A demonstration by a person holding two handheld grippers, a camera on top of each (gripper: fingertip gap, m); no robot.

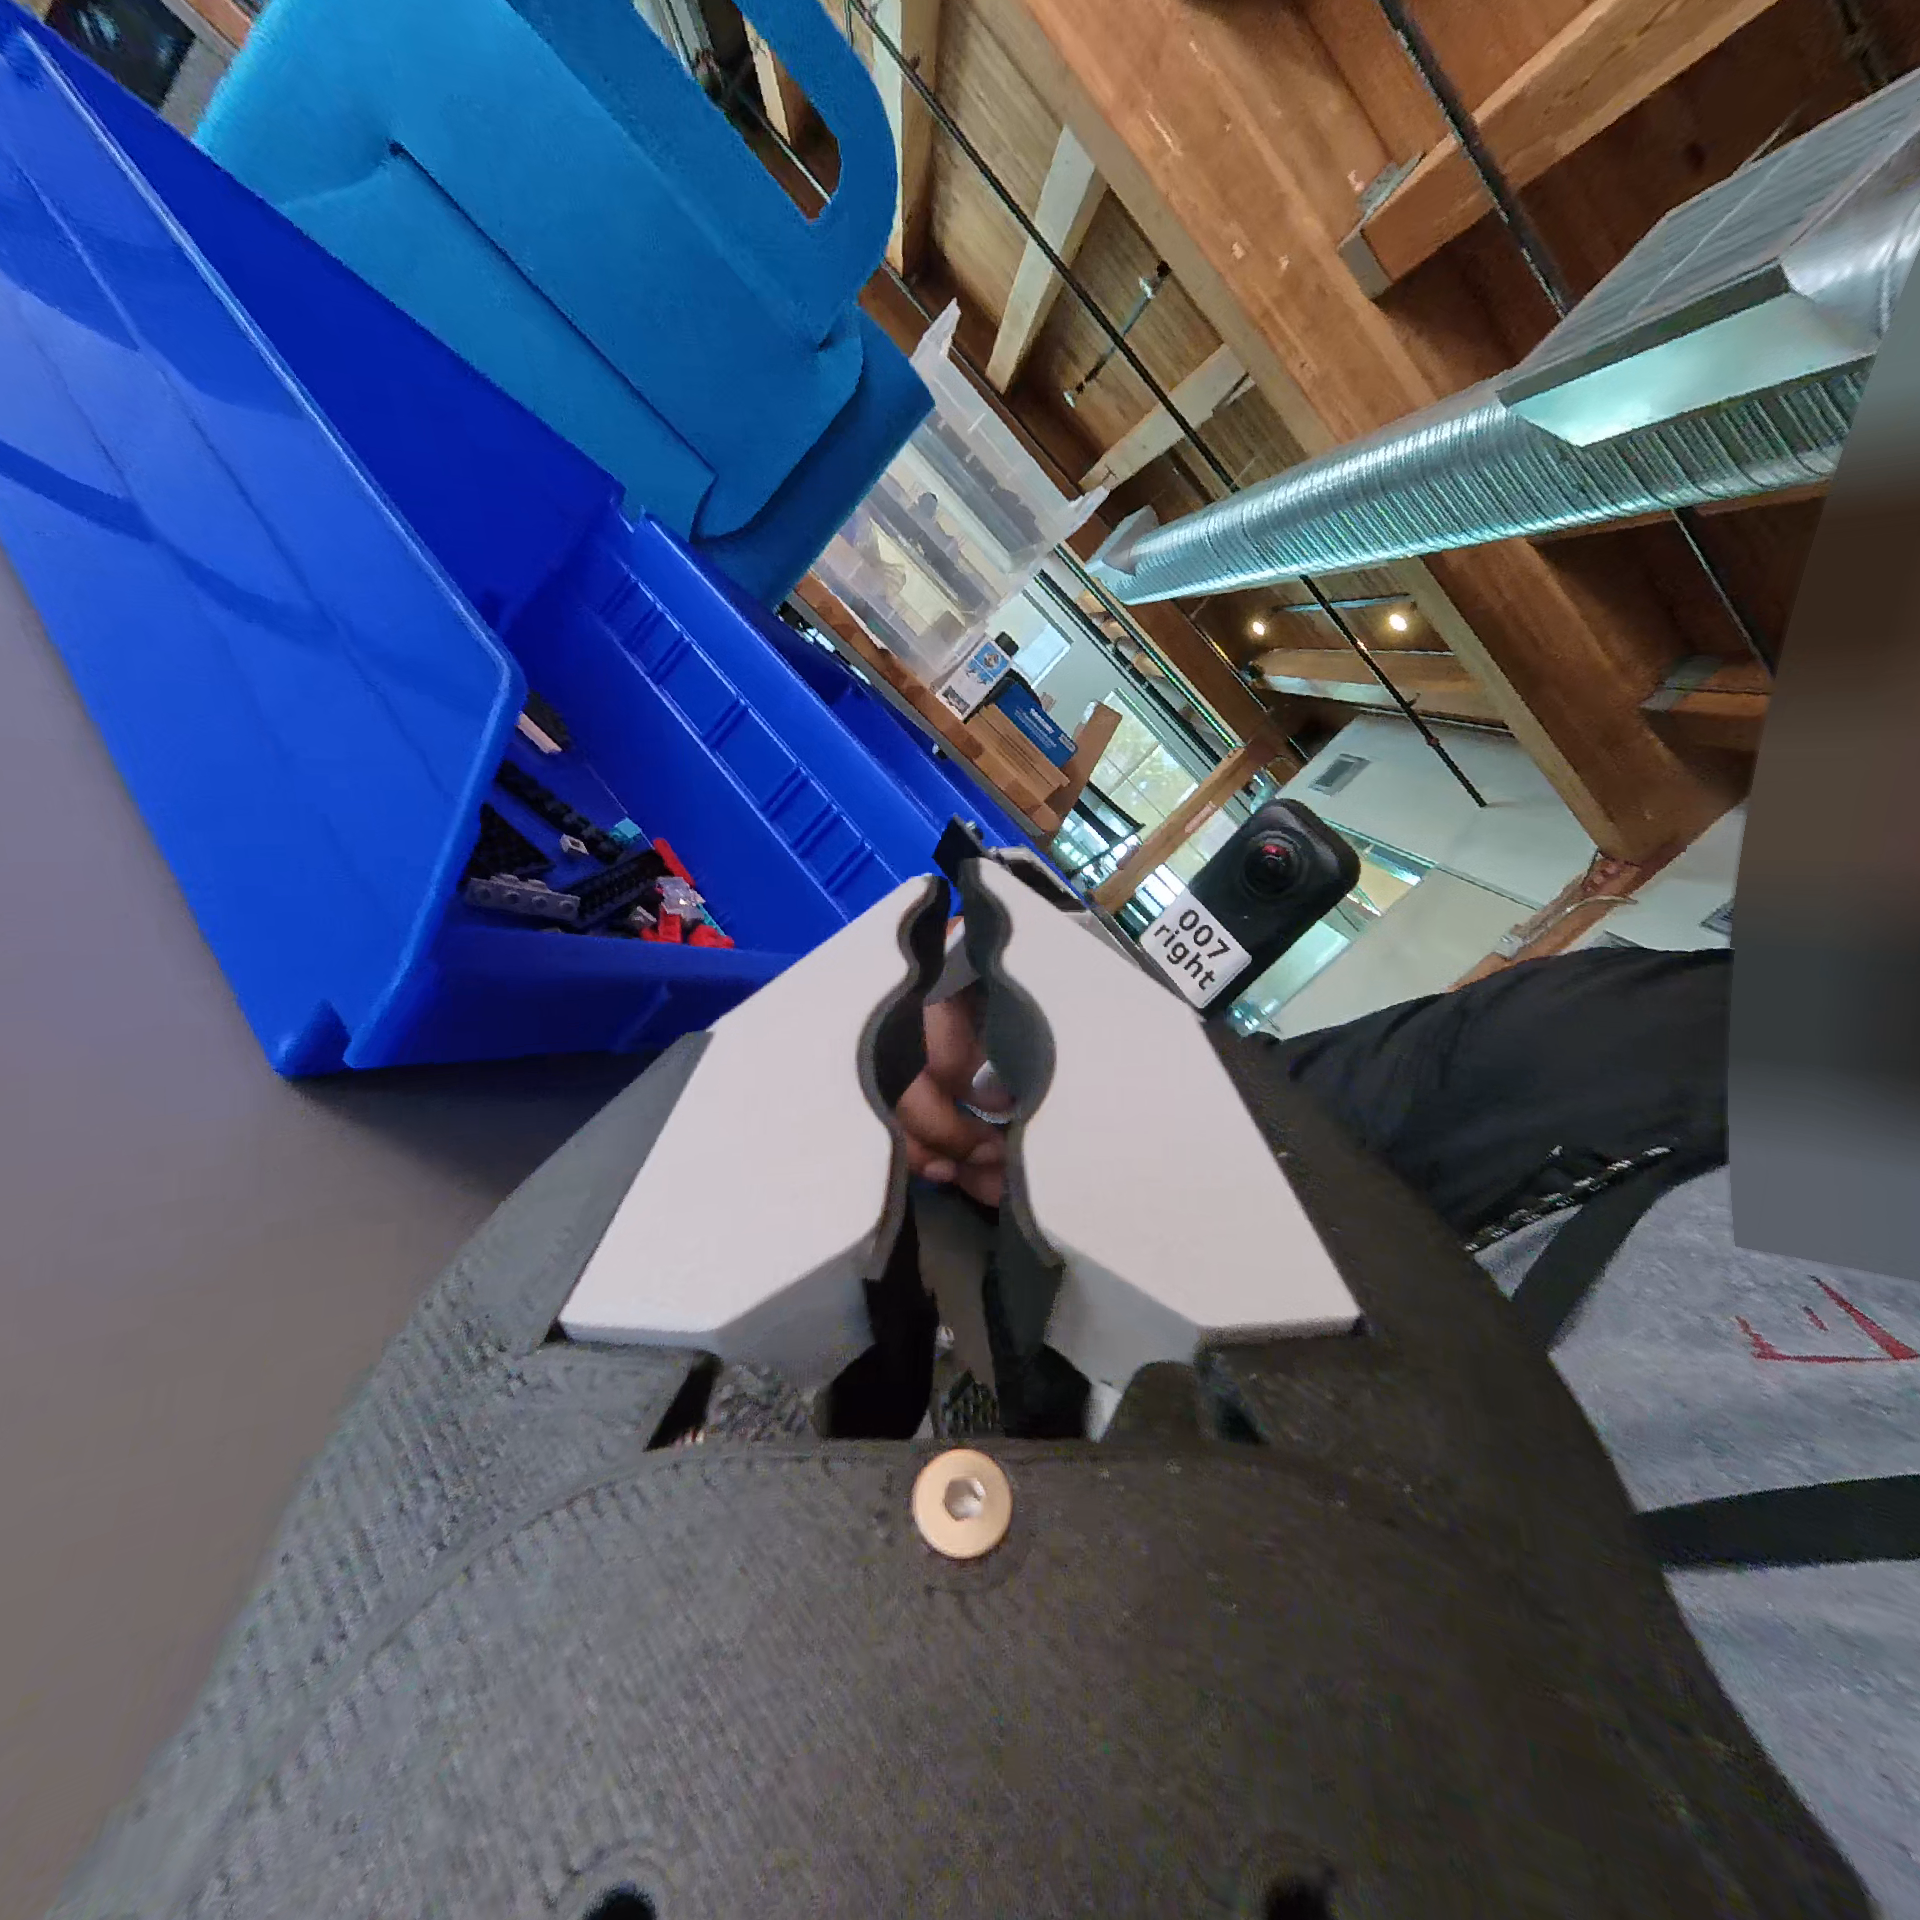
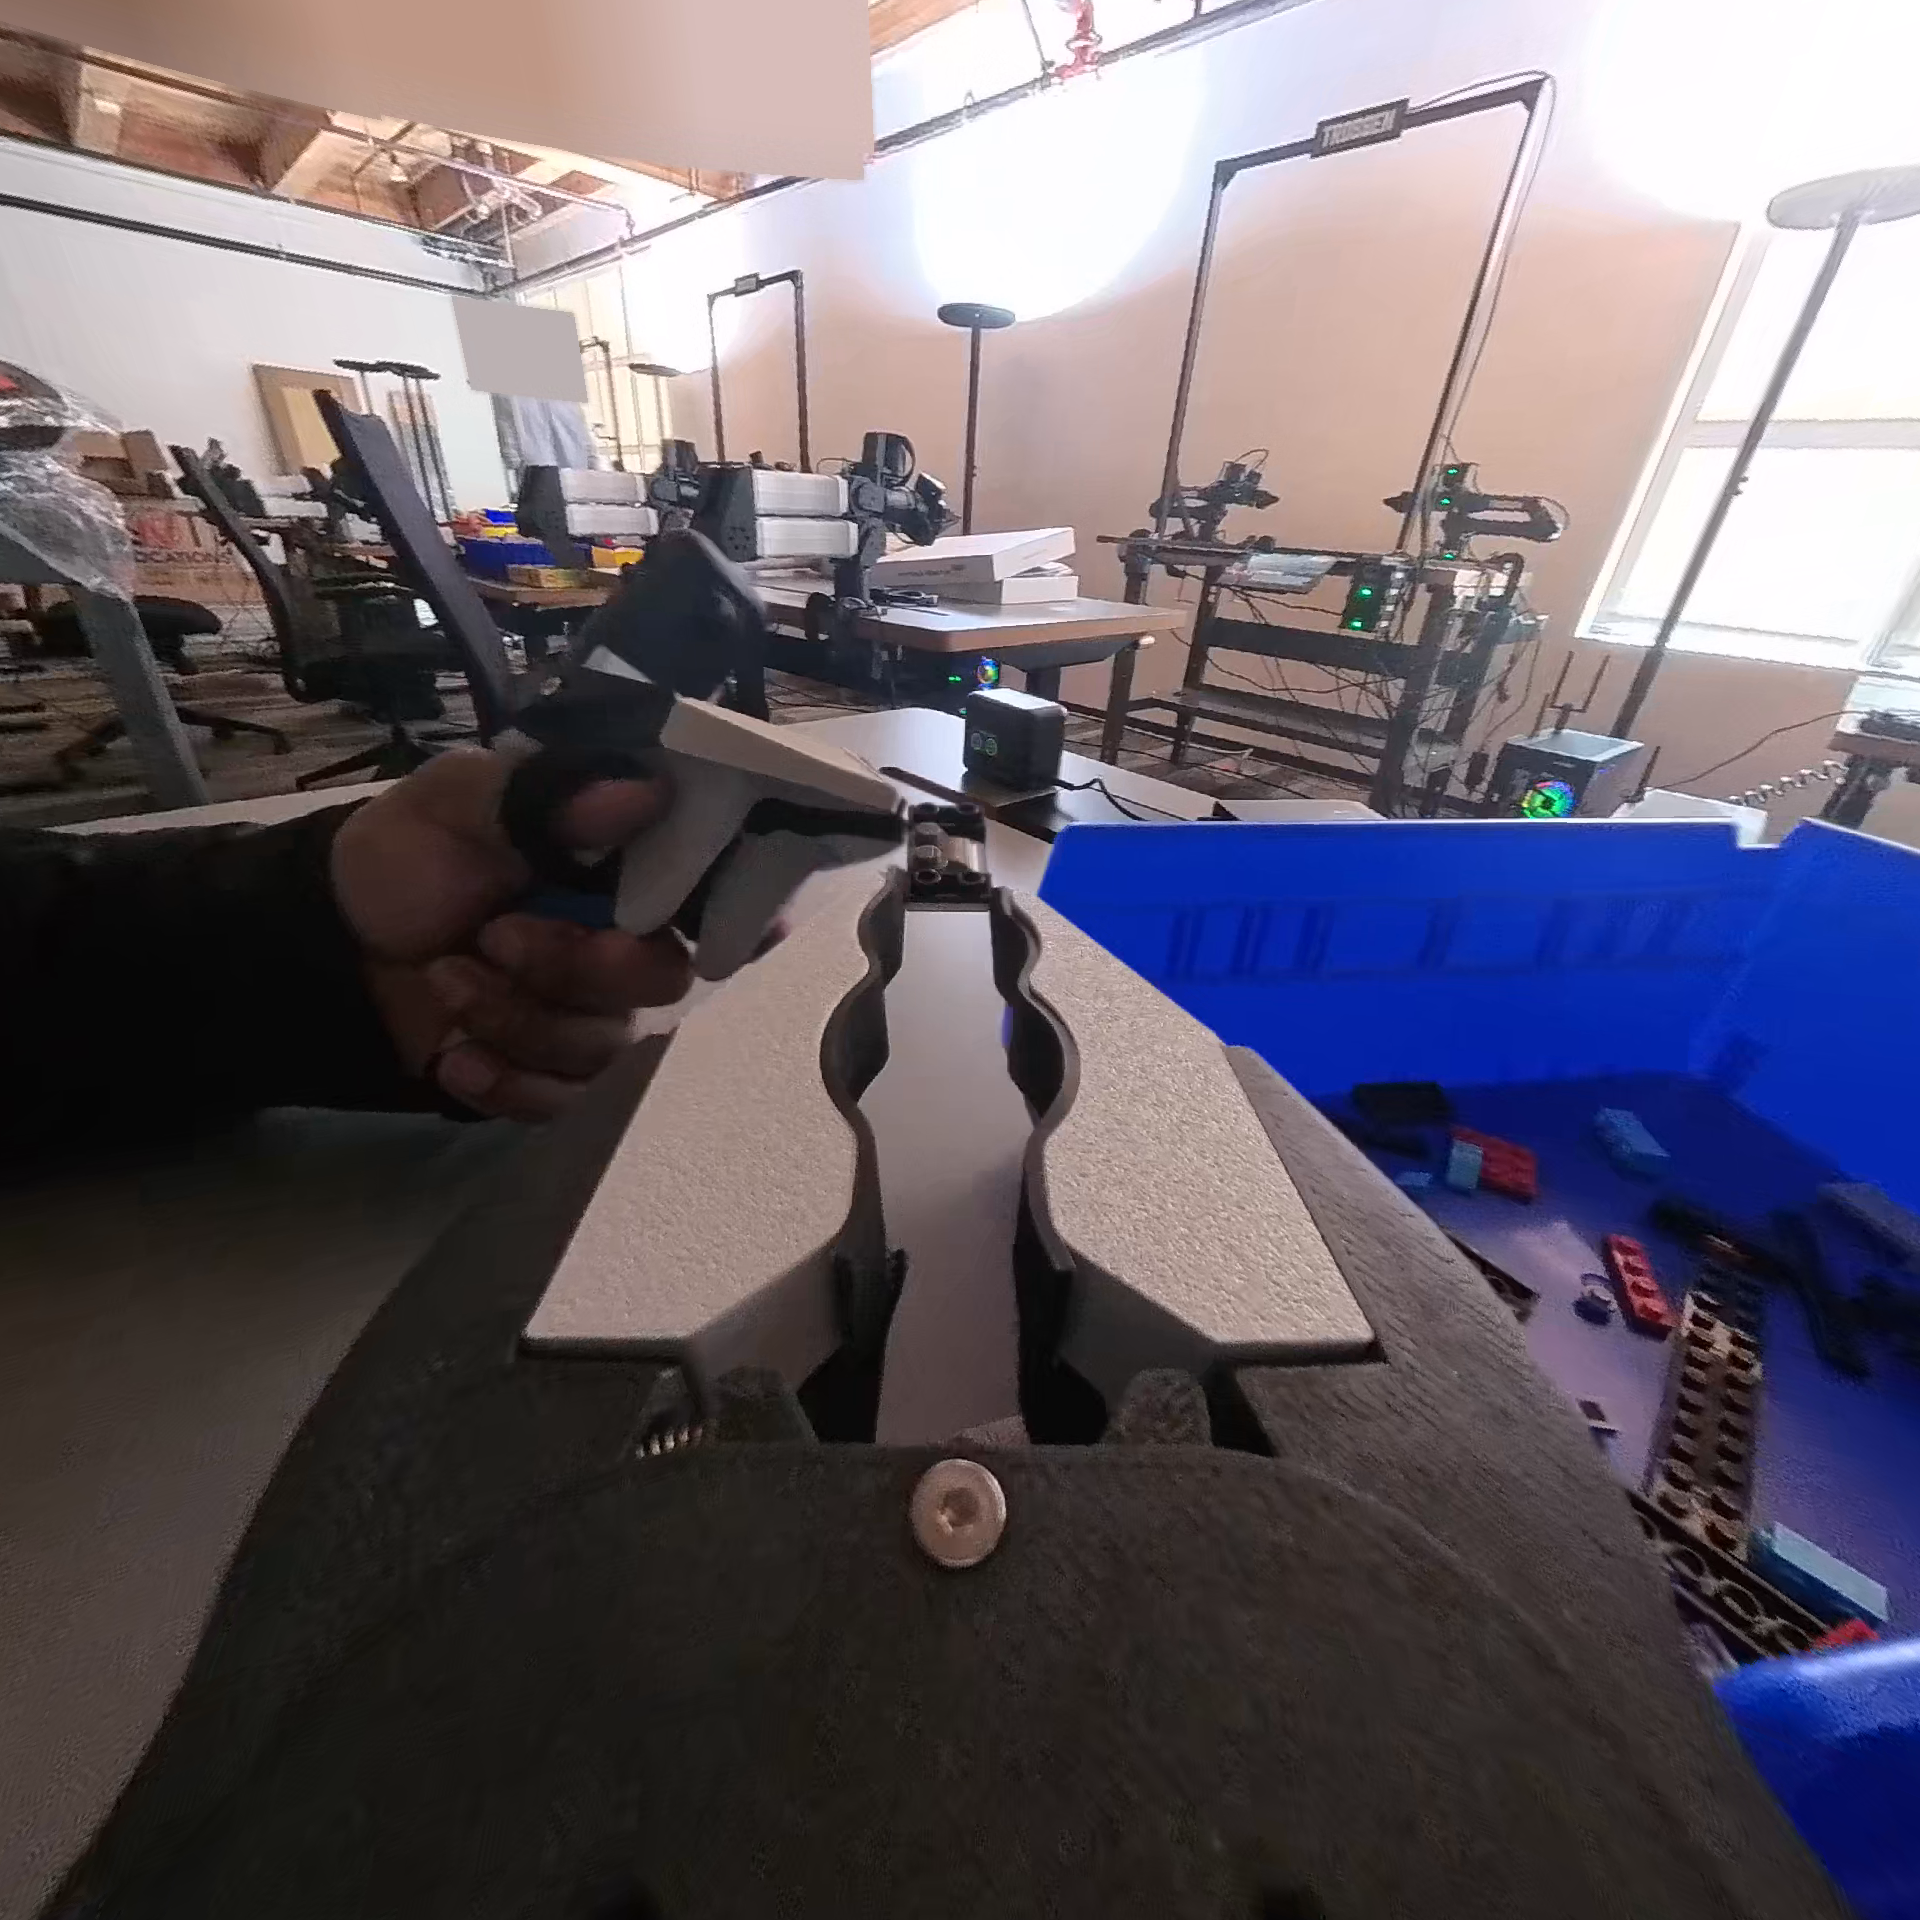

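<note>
A small black brick piece (image 2: pixel 945 854) is held in the air between both grippers, above the dark table and left of the blue bin (image 2: pixel 1455 935). My right gripper (image 2: pixel 945 896) is shut on its lower part, jaws a brick's width apart. My left gripper (image 2: pixel 896 817), held by a hand (image 2: pixel 488 935), comes in from the left and pinches its upper part. In the left wrist view my left gripper (image 1: pixel 951 891) is nearly closed, with the black piece (image 1: pixel 951 840) at its tips. The right gripper's camera (image 1: pixel 1273 862) sits just behind.
The blue bin (image 1: pixel 312 623) holds several loose black, red and blue bricks (image 2: pixel 1714 1403). A lighter blue handled container (image 1: pixel 571 260) stands behind it. A small black device (image 2: pixel 1013 732) sits on the table's far side. Chairs and robot stations lie beyond.
</note>
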